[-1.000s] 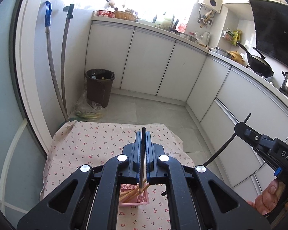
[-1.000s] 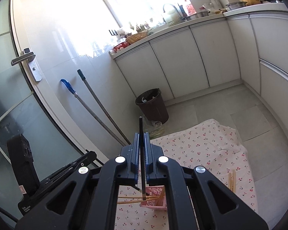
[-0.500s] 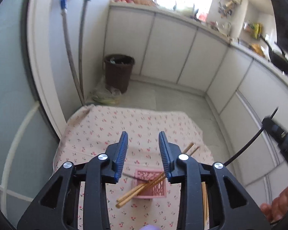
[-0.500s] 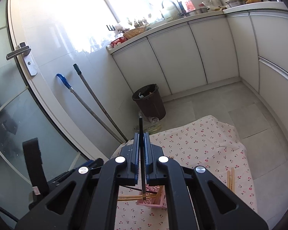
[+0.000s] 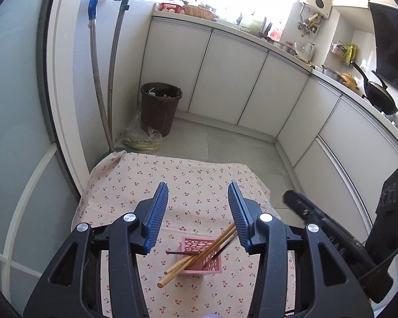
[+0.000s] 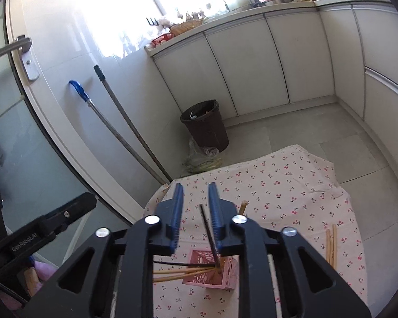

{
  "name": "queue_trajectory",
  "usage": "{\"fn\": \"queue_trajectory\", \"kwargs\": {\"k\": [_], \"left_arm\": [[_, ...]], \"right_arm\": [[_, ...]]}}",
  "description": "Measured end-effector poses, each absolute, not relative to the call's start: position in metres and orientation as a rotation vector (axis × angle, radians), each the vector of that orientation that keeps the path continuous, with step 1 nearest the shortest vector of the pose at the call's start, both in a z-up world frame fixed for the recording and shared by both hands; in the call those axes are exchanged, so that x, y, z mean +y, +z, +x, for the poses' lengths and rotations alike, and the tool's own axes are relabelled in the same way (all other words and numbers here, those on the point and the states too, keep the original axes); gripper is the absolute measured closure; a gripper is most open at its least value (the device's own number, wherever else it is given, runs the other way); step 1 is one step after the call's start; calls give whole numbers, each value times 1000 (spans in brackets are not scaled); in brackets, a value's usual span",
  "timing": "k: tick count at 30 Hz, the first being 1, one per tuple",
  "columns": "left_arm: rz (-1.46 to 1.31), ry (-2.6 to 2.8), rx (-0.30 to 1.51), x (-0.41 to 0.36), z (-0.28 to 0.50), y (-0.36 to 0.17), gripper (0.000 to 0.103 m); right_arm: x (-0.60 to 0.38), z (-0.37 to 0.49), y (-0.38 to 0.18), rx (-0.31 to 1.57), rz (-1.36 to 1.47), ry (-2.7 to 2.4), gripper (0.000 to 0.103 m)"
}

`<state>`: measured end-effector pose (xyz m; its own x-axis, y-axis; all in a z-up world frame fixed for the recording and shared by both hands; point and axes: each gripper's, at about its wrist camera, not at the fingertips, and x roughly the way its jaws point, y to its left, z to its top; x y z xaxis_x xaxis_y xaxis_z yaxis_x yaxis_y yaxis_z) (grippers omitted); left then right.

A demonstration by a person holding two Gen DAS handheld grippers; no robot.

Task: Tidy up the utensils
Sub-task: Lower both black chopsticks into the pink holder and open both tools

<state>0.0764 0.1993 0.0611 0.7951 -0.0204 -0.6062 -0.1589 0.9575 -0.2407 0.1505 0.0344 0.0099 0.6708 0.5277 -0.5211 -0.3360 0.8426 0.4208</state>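
A pink lattice holder (image 5: 200,261) stands on the cherry-print cloth (image 5: 146,175). Wooden chopsticks (image 5: 193,257) and dark chopsticks (image 5: 180,252) lean in it. My left gripper (image 5: 197,184) hovers above and behind the holder; its jaws are opening and nothing is between them. In the right wrist view the holder (image 6: 212,273) sits below my right gripper (image 6: 195,185), whose jaws are opening. A dark chopstick (image 6: 208,228) stands between them with its lower end in the holder, leaning close to the right pad. More wooden chopsticks (image 6: 331,246) lie on the cloth to the right.
A brown bin (image 5: 160,108) and a bag of greens (image 5: 140,140) sit on the floor beyond the table. Two mop handles (image 5: 100,79) lean on the wall at left. White cabinets (image 5: 233,79) line the back and right. The right tool's body (image 5: 318,220) is close beside my left one.
The left jaws have opened and let a dark chopstick drop into the holder. The right gripper has come down over the holder and its jaws have parted around its dark chopstick.
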Motion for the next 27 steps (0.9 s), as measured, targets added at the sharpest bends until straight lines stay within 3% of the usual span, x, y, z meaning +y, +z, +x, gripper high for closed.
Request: {"fn": "queue_trajectory", "kwargs": {"k": [6,13,16,20,24,27], "left_arm": [[-250,64,659,191,71,59,54],[-252,52,689,177,60,44,41],[-227,49,716,167,54,34,40],[-201,38,745,153,45,19,36],[-184,16,773,140,40,7,31],[-192,-19,820,128,39,-8,27]], "right_arm": [[26,138,20,660,251,452,73],[8,120,10,697,214,399,72],[-2,111,4,719,197,378,70],[-16,94,-3,725,177,350,59],[-40,71,-7,720,186,334,54],[-64,46,-5,687,193,318,42]]}}
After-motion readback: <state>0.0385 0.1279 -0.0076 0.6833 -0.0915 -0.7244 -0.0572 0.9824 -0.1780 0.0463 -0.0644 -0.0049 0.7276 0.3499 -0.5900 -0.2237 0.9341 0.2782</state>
